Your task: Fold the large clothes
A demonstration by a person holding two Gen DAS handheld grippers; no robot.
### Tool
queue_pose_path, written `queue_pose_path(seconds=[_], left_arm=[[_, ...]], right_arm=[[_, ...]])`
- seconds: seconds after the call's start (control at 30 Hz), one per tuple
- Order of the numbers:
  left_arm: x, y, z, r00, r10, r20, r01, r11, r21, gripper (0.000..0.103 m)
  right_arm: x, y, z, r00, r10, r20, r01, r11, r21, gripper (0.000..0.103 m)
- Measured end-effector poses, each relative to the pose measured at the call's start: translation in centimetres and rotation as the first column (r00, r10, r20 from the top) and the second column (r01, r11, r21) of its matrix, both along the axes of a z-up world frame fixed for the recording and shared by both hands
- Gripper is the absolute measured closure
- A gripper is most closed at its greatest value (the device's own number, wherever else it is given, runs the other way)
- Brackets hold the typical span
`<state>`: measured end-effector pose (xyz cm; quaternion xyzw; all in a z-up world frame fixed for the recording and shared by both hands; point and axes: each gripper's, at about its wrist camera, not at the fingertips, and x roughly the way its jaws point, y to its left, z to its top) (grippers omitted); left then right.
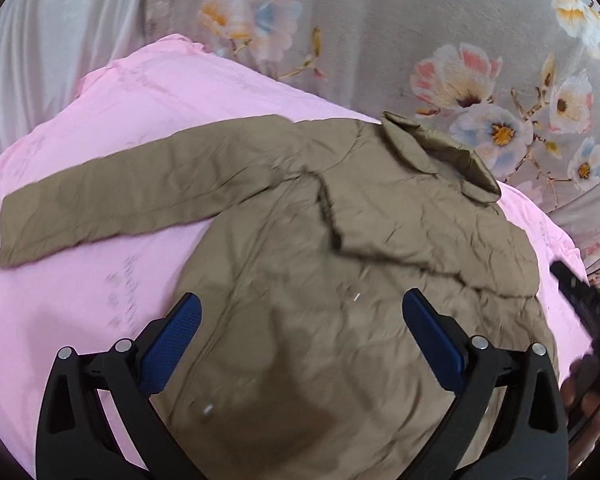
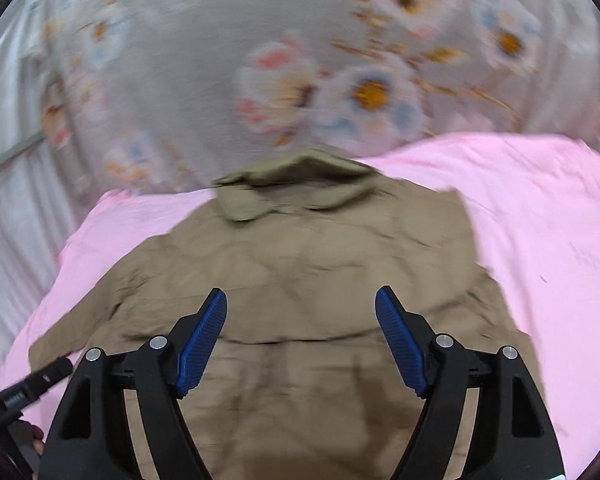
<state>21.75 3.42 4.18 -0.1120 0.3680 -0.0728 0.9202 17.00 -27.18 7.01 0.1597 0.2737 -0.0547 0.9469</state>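
Pink bedding (image 1: 100, 300) over a flowered sheet (image 1: 380, 20) carried the khaki jacket (image 1: 300, 280), one sleeve stretched outward. Your left gripper (image 1: 300, 312) and right gripper (image 2: 300, 312) hovered above it, both spread wide, holding nothing.

Landmark: khaki jacket (image 1: 340, 248), spread flat on the pink sheet (image 1: 100, 300).
- Left of jacket: one sleeve (image 1: 112, 196) outstretched across the sheet; bare pink on both sides of it.
- Right of jacket: open pink sheet.
- Beyond its raised collar (image 1: 440, 156): floral bedcover (image 1: 360, 40), unobstructed.
- Above jacket: left gripper (image 1: 300, 320) and right gripper (image 2: 301, 316), jaws spread, occupying the room.
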Motion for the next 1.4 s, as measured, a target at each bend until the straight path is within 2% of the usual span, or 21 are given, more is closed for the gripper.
queue_pose_path(seconds=[0.13, 0.23, 0.3, 0.37, 0.43, 0.5, 0.53, 0.57, 0.6, 0.63, 0.77, 0.83, 0.87, 0.93, 1.0, 1.07, 1.23, 1.4], left_arm=[[4.8, -2.7, -1.1, 0.996, -0.03, -0.084, 0.03, 1.0, 0.005, 0.005], [7.9, -3.6, -3.0, 0.982, -0.05, -0.181, 0.041, 0.998, -0.054, 0.005], [9.2, -3.8, -3.5, 0.98, -0.026, -0.196, 0.009, 0.996, -0.088, 0.007], [9.9, -4.1, -3.3, 0.981, -0.019, -0.191, 0.002, 0.996, -0.089, 0.017], [10.6, -4.7, -3.2, 0.98, -0.032, -0.194, 0.018, 0.997, -0.074, 0.043], [11.1, -5.3, -3.1, 0.981, -0.03, -0.193, 0.021, 0.999, -0.045, 0.056], [11.3, -5.7, -2.9, 0.983, -0.014, -0.182, 0.013, 1.0, -0.006, 0.075], [11.3, -5.9, -2.7, 0.985, 0.001, -0.173, 0.004, 1.0, 0.028, 0.085], [11.4, -5.9, -2.5, 0.987, 0.008, -0.163, 0.0, 0.999, 0.045, 0.095], [11.4, -6.0, -2.0, 0.99, 0.01, -0.142, -0.001, 0.998, 0.061, 0.098], [10.2, -6.0, 0.1, 0.999, 0.01, -0.044, -0.005, 0.994, 0.106, 0.1], [9.4, -6.1, 0.3, 1.0, 0.016, -0.006, -0.015, 0.989, 0.149, 0.1], [9.4, -6.4, -0.3, 1.0, 0.018, -0.008, -0.016, 0.983, 0.18, 0.1], [10.0, -7.0, -2.2, 0.999, 0.025, -0.045, -0.014, 0.973, 0.232, 0.1], [10.6, -7.2, -4.0, 0.996, 0.032, -0.08, -0.01, 0.966, 0.258, 0.1], [10.8, -7.2, -5.2, 0.995, 0.036, -0.092, -0.01, 0.965, 0.261, 0.1], [10.6, -8.0, -5.7, 0.997, 0.045, -0.064, -0.021, 0.946, 0.324, 0.1], [10.7, -8.3, -5.8, 0.997, 0.052, -0.063, -0.027, 0.938, 0.345, 0.099]], right_arm=[[0.5, -5.8, -2.2, 0.991, -0.116, -0.067, 0.122, 0.987, 0.101, 0.028], [1.4, -9.3, -4.2, 0.98, -0.158, -0.118, 0.181, 0.958, 0.221, 0.028], [2.0, -10.8, -5.3, 0.977, -0.162, -0.141, 0.197, 0.938, 0.286, 0.029], [2.9, -11.9, -6.2, 0.973, -0.164, -0.164, 0.211, 0.917, 0.337, 0.03], [3.7, -12.5, -6.7, 0.972, -0.164, -0.171, 0.217, 0.903, 0.371, 0.032], [4.6, -13.0, -7.0, 0.97, -0.17, -0.171, 0.227, 0.886, 0.405, 0.038], [5.1, -13.3, -7.1, 0.969, -0.177, -0.171, 0.234, 0.878, 0.417, 0.048], [5.5, -13.5, -7.2, 0.967, -0.186, -0.175, 0.244, 0.873, 0.421, 0.057], [6.0, -13.7, -7.2, 0.964, -0.195, -0.182, 0.256, 0.871, 0.419, 0.079], [6.4, -13.7, -7.1, 0.963, -0.198, -0.183, 0.258, 0.872, 0.415, 0.09], [5.1, -12.7, -4.1, 0.975, -0.216, -0.054, 0.22, 0.907, 0.359, 0.096], [3.9, -11.5, -2.5, 0.976, -0.218, 0.003, 0.209, 0.939, 0.275, 0.096], [4.0, -10.9, -2.5, 0.976, -0.216, -0.016, 0.215, 0.954, 0.21, 0.096], [5.0, -10.6, -3.6, 0.973, -0.216, -0.087, 0.227, 0.963, 0.147, 0.097], [6.0, -10.9, -5.7, 0.96, -0.215, -0.178, 0.241, 0.96, 0.143, 0.097], [6.5, -11.4, -6.9, 0.955, -0.204, -0.216, 0.242, 0.956, 0.167, 0.096], [7.1, -10.8, -7.6, 0.947, -0.208, -0.246, 0.241, 0.964, 0.114, 0.095], [7.3, -10.2, -7.9, 0.942, -0.216, -0.256, 0.242, 0.967, 0.077, 0.094]])
